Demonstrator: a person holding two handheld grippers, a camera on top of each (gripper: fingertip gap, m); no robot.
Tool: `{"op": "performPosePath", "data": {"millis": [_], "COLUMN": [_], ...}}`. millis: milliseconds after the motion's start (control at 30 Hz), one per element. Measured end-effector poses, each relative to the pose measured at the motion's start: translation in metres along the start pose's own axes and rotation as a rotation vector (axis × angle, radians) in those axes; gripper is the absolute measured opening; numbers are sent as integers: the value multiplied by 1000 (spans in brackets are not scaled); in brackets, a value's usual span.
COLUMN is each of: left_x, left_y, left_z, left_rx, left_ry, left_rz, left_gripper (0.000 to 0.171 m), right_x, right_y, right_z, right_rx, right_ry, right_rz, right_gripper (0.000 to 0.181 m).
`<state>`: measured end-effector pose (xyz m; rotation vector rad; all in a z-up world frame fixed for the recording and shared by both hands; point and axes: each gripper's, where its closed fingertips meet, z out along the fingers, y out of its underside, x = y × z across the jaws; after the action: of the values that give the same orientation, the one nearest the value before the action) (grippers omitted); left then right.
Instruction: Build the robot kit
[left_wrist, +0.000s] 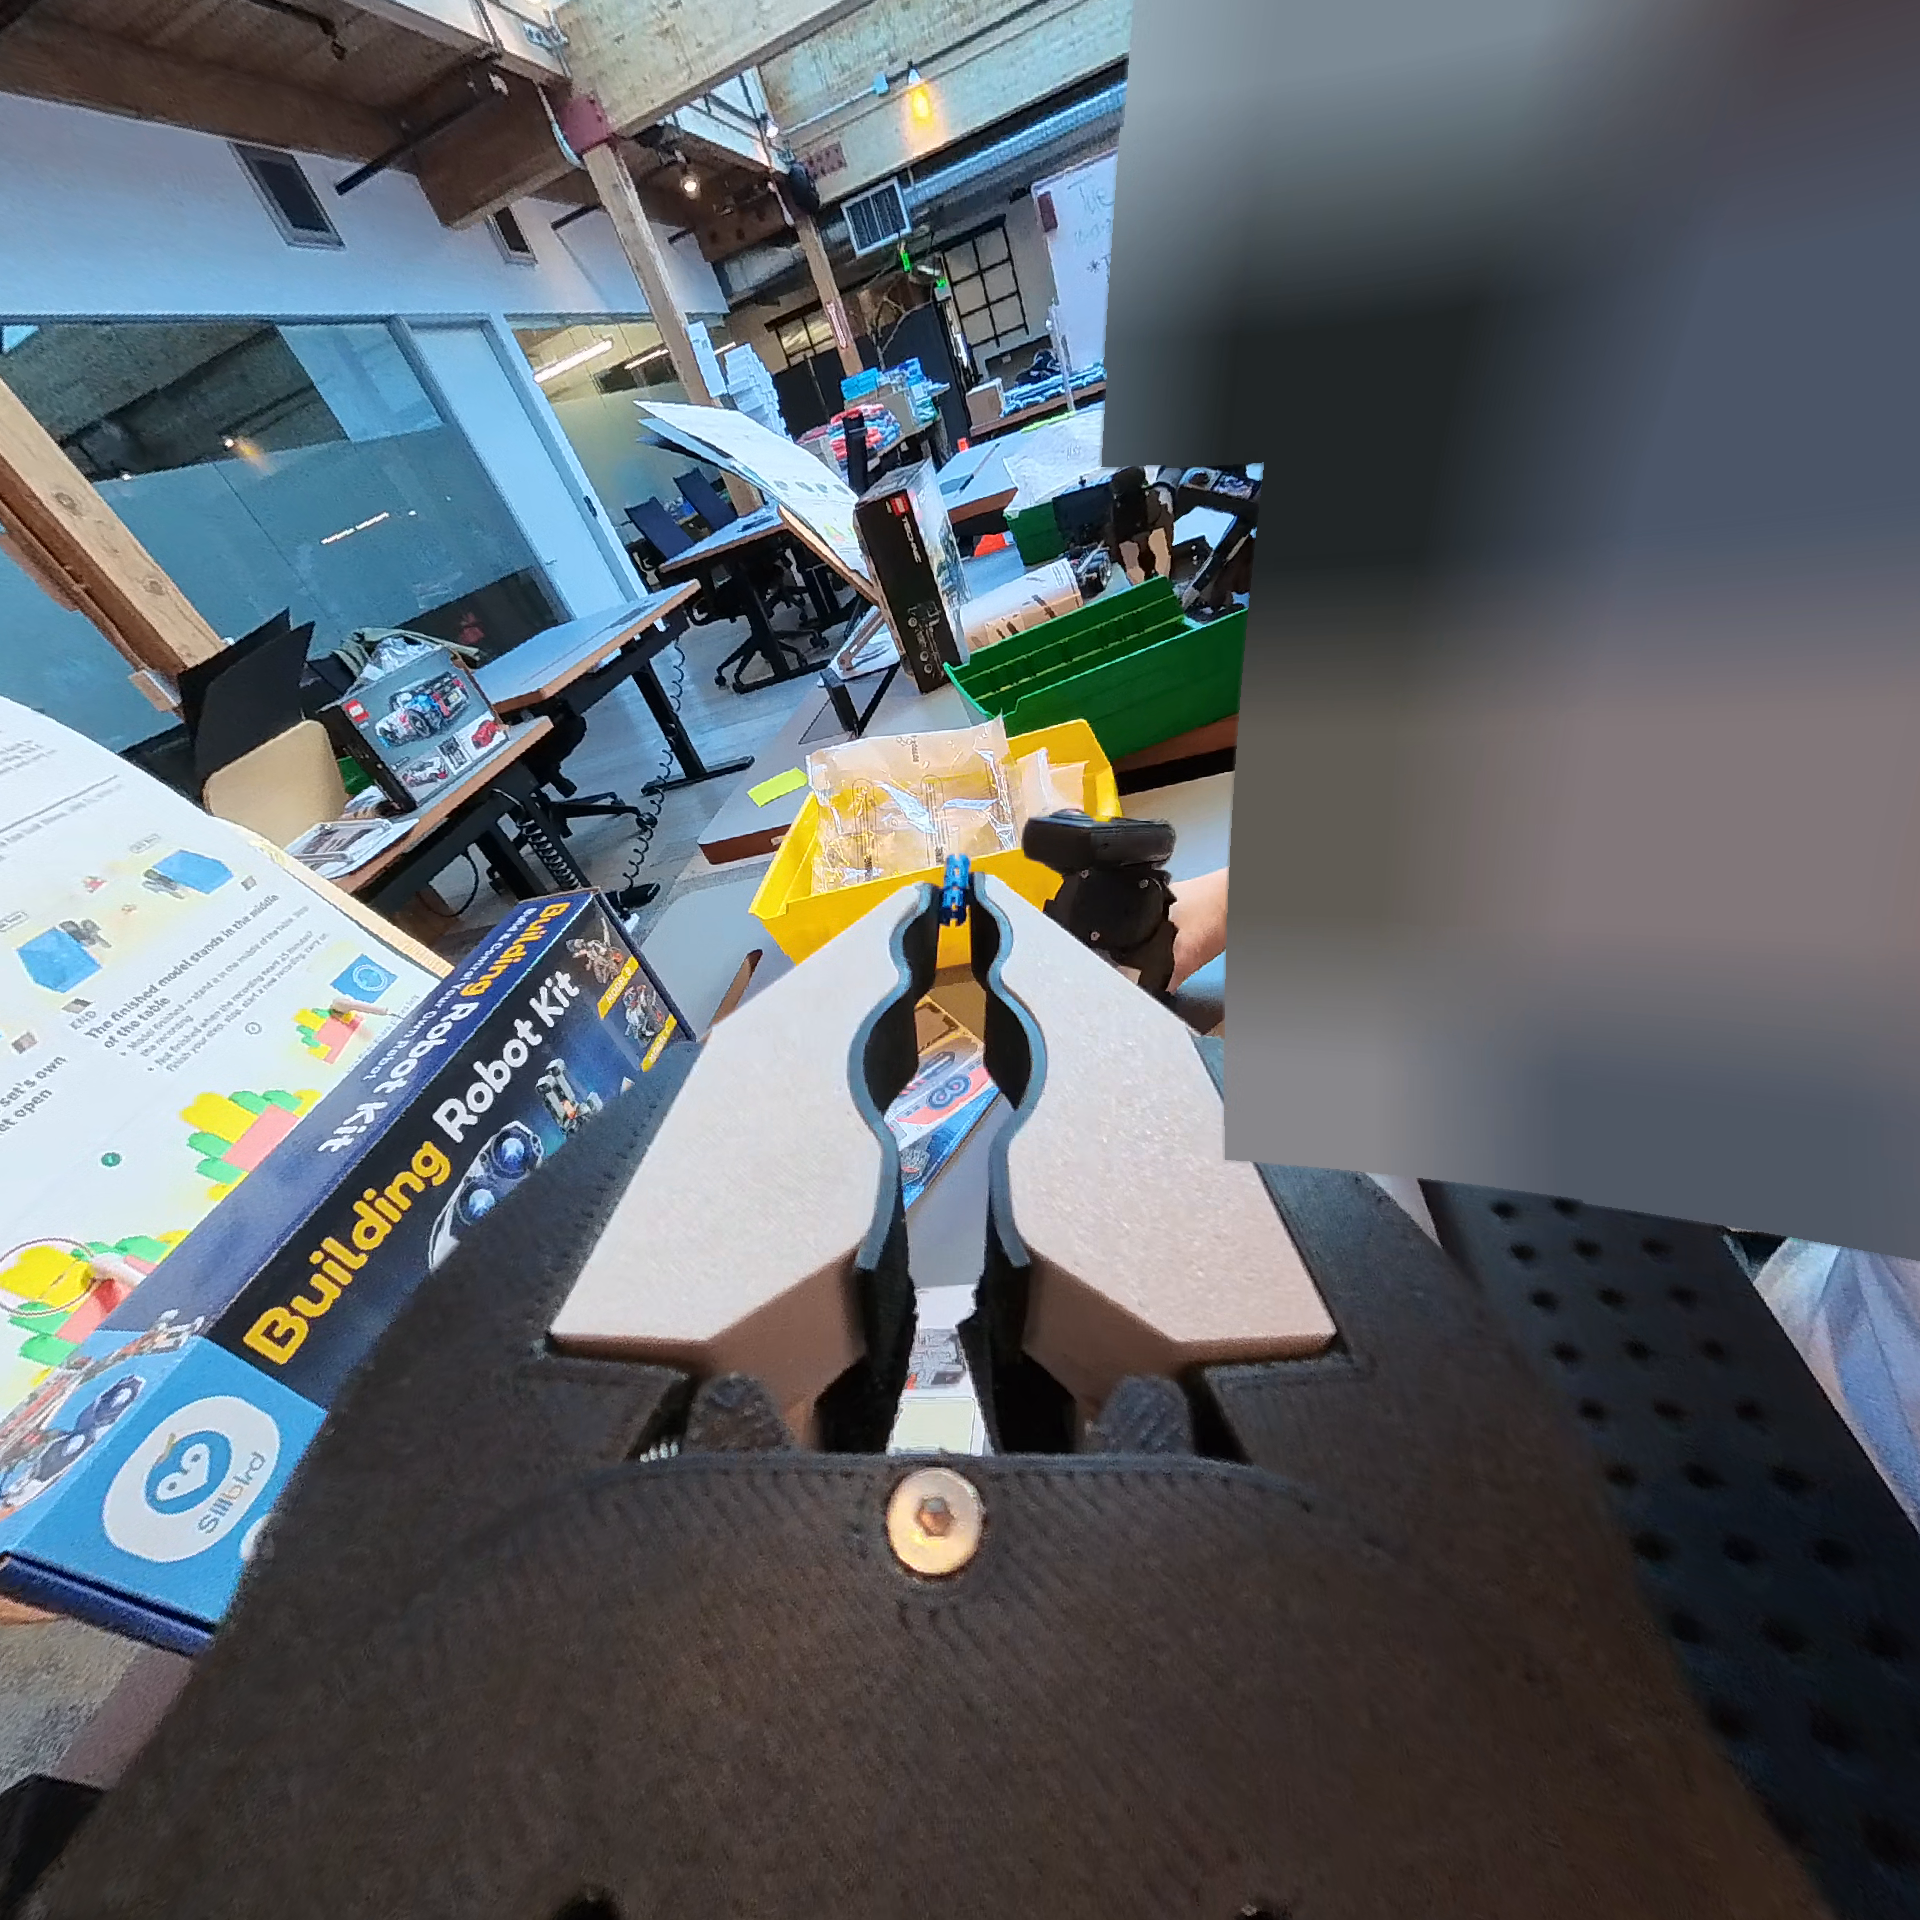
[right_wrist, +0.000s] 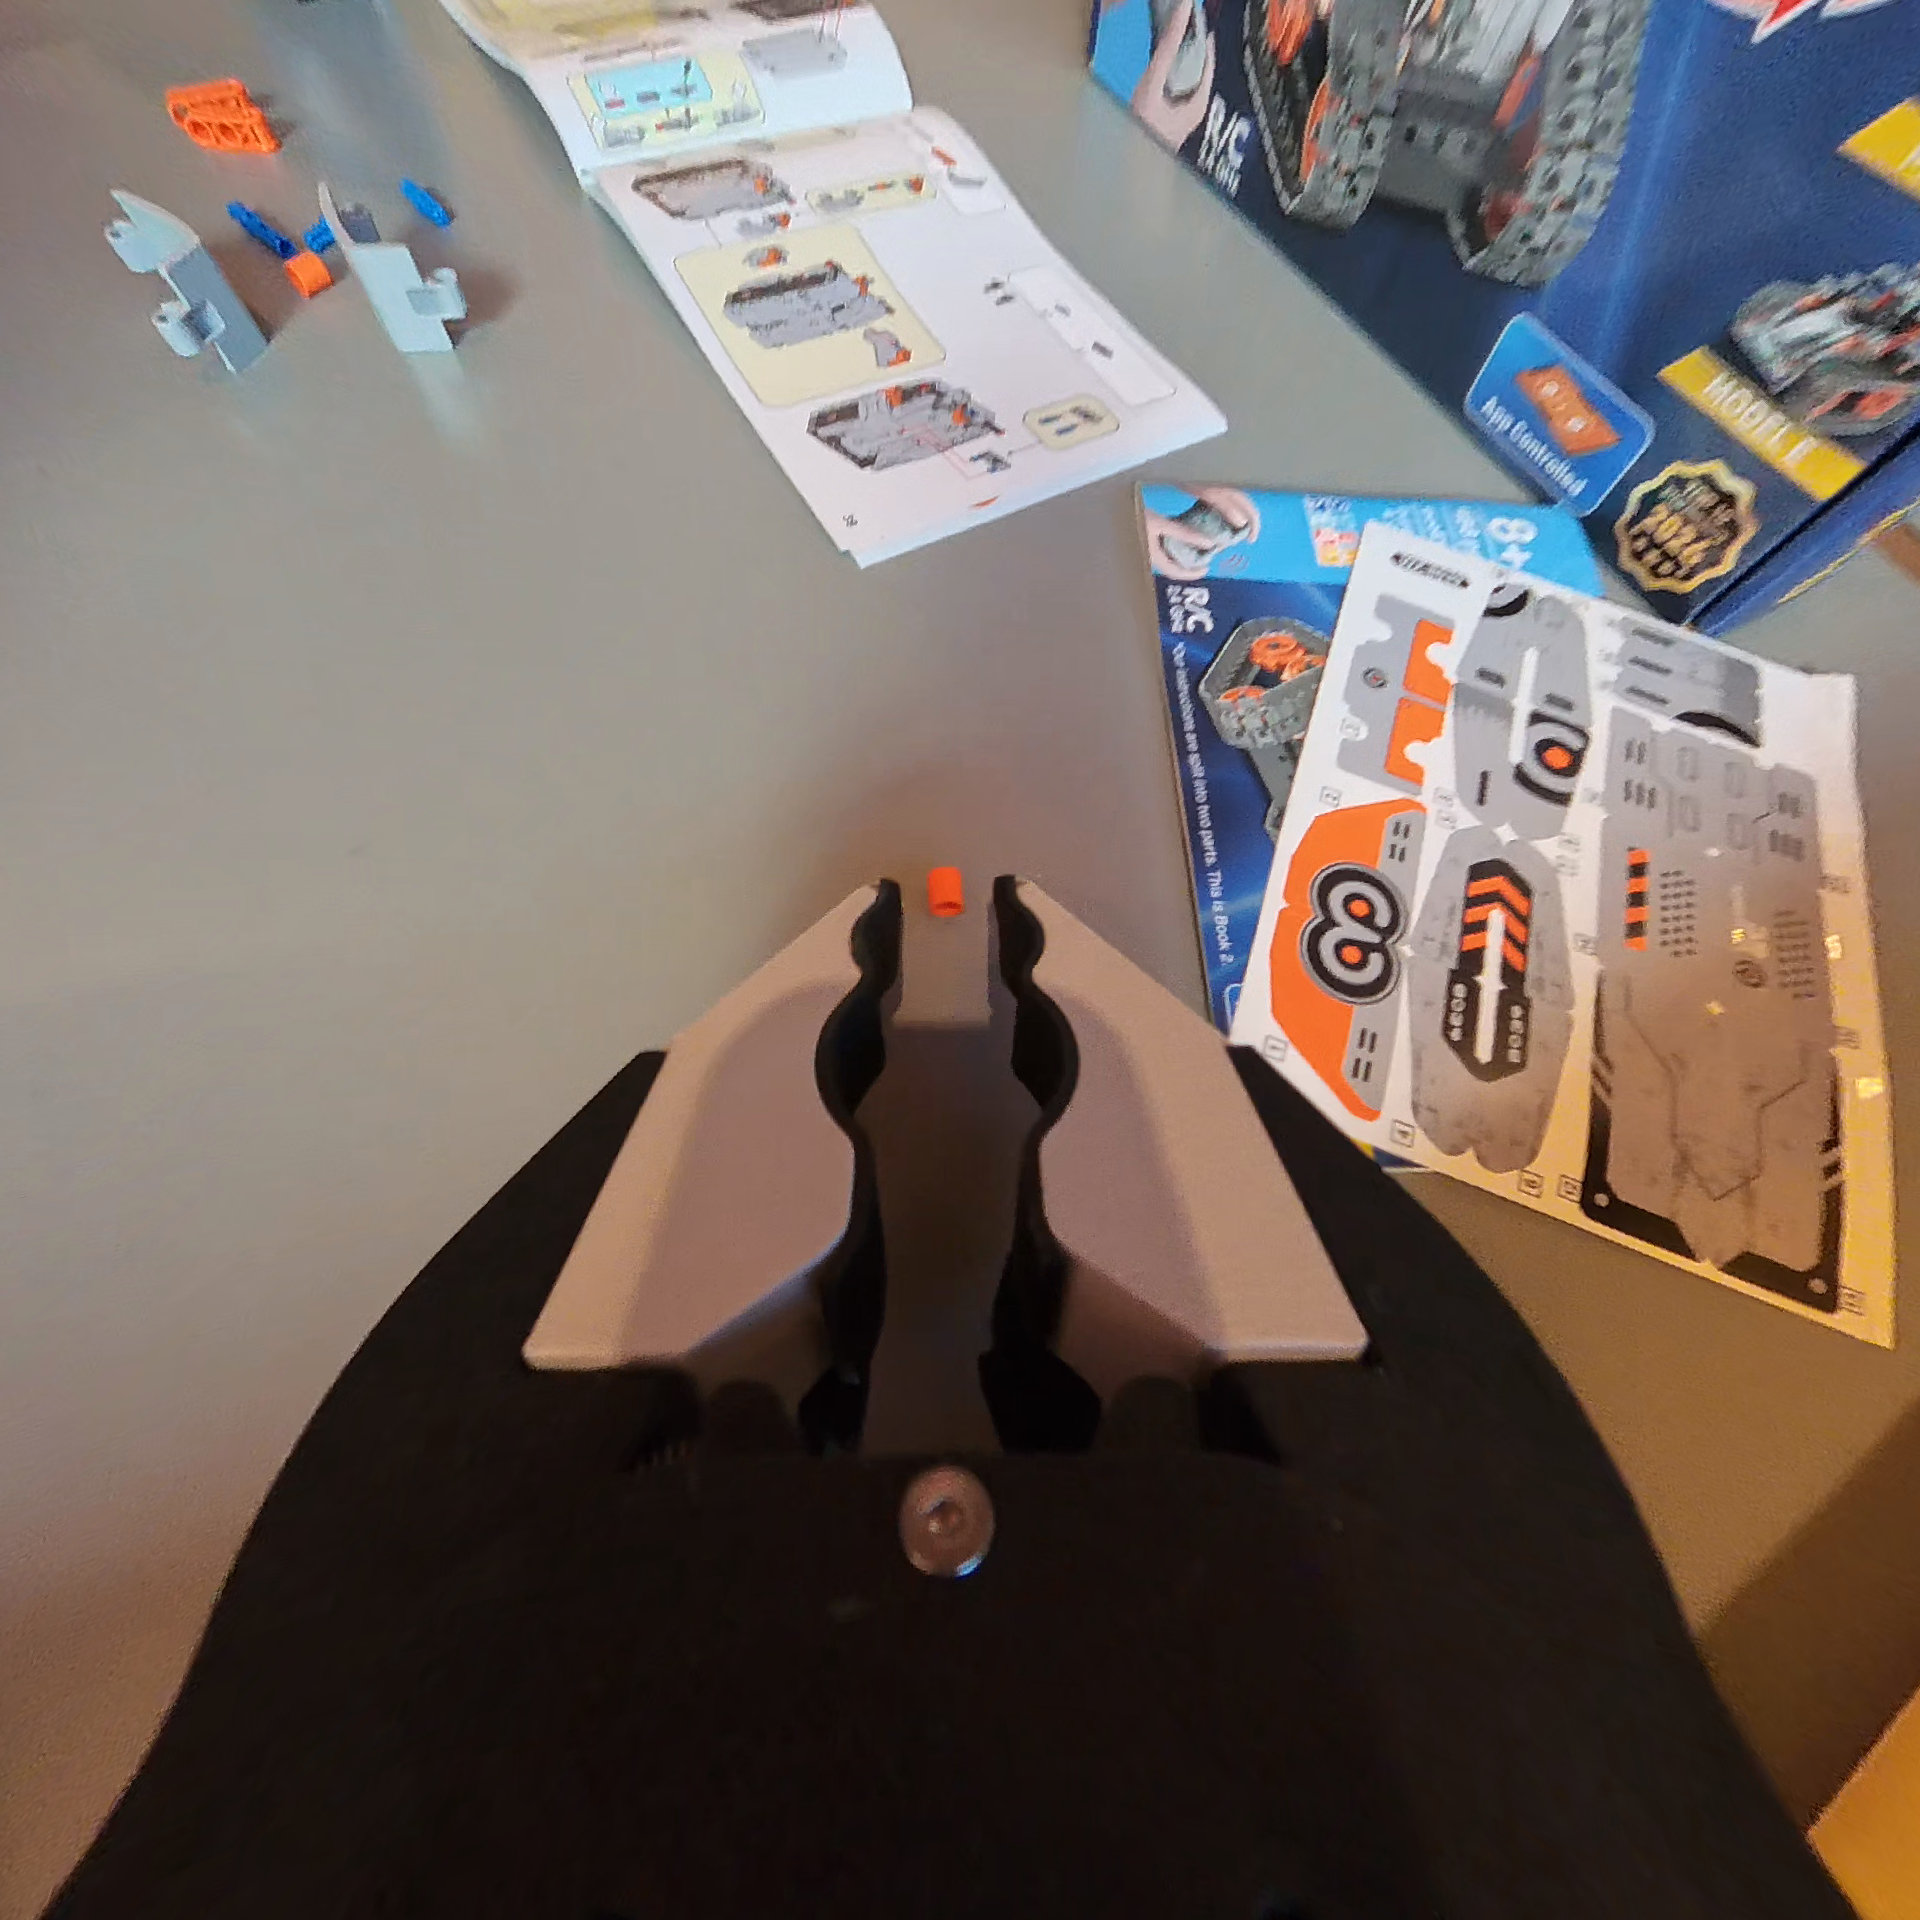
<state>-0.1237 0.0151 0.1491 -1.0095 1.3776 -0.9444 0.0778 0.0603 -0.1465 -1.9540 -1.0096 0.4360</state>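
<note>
My left gripper (left_wrist: 956, 896) is shut on a small blue pin (left_wrist: 955, 883), pinched at the fingertips and held up in the air above the table. My right gripper (right_wrist: 943, 886) is open and low over the grey table (right_wrist: 416, 727). A small orange bush (right_wrist: 943, 891) lies on the table between its fingertips, touching neither. Far left on the table lie two grey angled pieces (right_wrist: 187, 281) (right_wrist: 395, 275), blue pins (right_wrist: 260, 229), another orange bush (right_wrist: 309, 272) and an orange beam (right_wrist: 221, 116).
An open instruction booklet (right_wrist: 883, 312) lies ahead, a sticker sheet (right_wrist: 1558, 935) on a second booklet to the right, and a blue kit box (right_wrist: 1558, 208) (left_wrist: 343, 1195) behind. A yellow bin (left_wrist: 831, 914) with plastic bags and green bins (left_wrist: 1101, 665) stand farther back. A poster board (left_wrist: 104, 987) leans at left. The orange beam (right_wrist: 221, 116) is about 35 cm from both grippers' fingertips.
</note>
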Motion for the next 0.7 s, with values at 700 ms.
{"op": "performPosePath", "data": {"millis": [700], "left_x": [3], "left_y": [9], "left_z": [7], "left_rx": [-52], "left_ry": [11], "left_rz": [-1], "left_gripper": [4], "right_x": [1], "right_y": [10], "right_z": [13], "right_rx": [-91], "right_ry": [-40], "right_rz": [70], "right_gripper": [13]}}
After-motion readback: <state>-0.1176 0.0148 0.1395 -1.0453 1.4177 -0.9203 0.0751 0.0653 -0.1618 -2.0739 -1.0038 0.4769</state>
